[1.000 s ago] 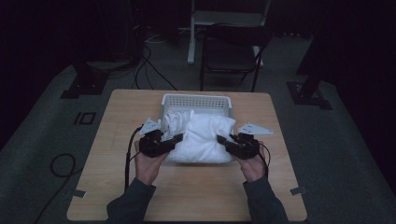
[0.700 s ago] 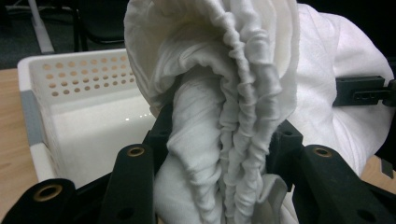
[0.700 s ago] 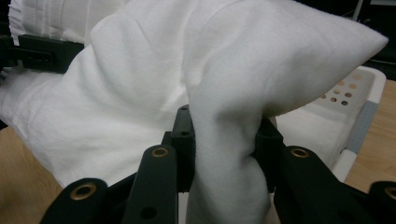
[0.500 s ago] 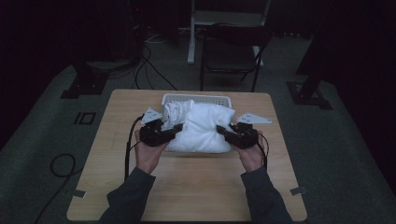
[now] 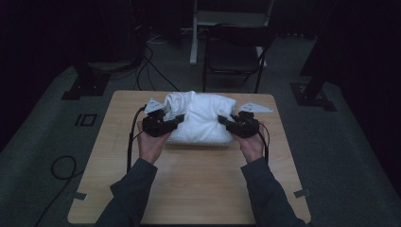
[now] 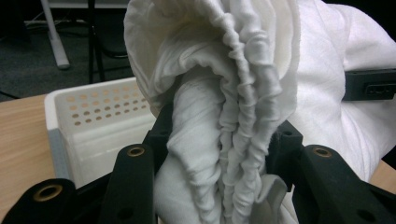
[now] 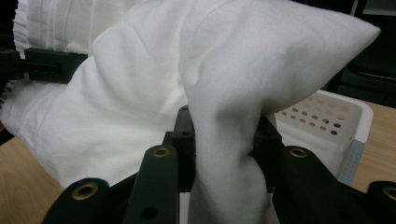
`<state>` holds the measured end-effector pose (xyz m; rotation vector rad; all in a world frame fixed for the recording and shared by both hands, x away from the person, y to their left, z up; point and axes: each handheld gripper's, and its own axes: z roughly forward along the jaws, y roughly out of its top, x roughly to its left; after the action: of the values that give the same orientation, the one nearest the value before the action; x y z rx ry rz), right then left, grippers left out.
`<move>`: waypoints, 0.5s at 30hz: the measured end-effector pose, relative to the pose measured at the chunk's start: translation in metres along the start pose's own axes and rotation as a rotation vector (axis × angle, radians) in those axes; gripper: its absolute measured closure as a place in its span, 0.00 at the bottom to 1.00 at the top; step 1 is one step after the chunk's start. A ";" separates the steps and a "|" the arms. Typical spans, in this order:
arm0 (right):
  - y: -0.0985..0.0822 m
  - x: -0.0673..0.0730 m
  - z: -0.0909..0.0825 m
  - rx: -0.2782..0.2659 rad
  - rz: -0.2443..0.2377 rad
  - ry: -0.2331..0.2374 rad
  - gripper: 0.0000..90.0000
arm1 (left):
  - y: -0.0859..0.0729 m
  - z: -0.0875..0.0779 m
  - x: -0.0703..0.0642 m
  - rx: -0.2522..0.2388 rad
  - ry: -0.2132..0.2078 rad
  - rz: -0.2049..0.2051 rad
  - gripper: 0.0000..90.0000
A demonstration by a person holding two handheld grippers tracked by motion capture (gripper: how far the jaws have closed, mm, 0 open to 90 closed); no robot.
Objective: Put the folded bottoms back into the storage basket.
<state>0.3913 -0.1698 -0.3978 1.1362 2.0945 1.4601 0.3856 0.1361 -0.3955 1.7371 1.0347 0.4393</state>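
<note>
High view: we clamp the white cloth bundle (image 5: 201, 118) between us — left gripper (image 5: 174, 122) and right gripper (image 5: 224, 121) each pinching a fold, basket (image 6: 93, 126) just behind.

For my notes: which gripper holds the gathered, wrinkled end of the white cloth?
The left gripper: its end of the white cloth is bunched into pleats; the right gripper pinches smooth fabric.

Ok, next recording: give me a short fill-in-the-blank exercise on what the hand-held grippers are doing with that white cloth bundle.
1. Both jaws of the left hand-held gripper are clamped on a bunched fold of the ____ cloth bundle.
2. The right hand-held gripper grips the bundle's other ____.
3. Under the bundle stands a white ____ with rows of round holes in its wall.
4. It all happens over a ____ table.

Missing words: white; end; basket; wooden
</note>
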 end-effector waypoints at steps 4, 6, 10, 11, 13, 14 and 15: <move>0.005 -0.007 0.008 0.003 0.020 -0.011 0.78 | 0.006 0.010 0.005 0.007 0.011 0.002 0.62; 0.007 -0.010 0.013 0.005 0.027 -0.019 0.78 | 0.008 0.016 0.009 0.012 0.017 -0.005 0.62; 0.011 -0.017 0.025 0.010 0.040 -0.035 0.78 | 0.012 0.026 0.017 0.016 0.024 -0.016 0.62; 0.011 -0.019 0.027 0.012 0.043 -0.037 0.78 | 0.013 0.030 0.020 0.017 0.028 -0.020 0.62; 0.014 -0.022 0.034 0.018 0.046 -0.049 0.78 | 0.015 0.035 0.023 0.022 0.036 -0.021 0.62; 0.014 -0.023 0.037 0.021 0.051 -0.053 0.78 | 0.016 0.037 0.025 0.022 0.038 -0.020 0.62; 0.015 -0.025 0.039 0.021 0.053 -0.059 0.78 | 0.017 0.040 0.027 0.018 0.041 -0.017 0.62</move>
<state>0.4394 -0.1624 -0.4041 1.2363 2.0596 1.4134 0.4360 0.1325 -0.4012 1.7404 1.0844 0.4578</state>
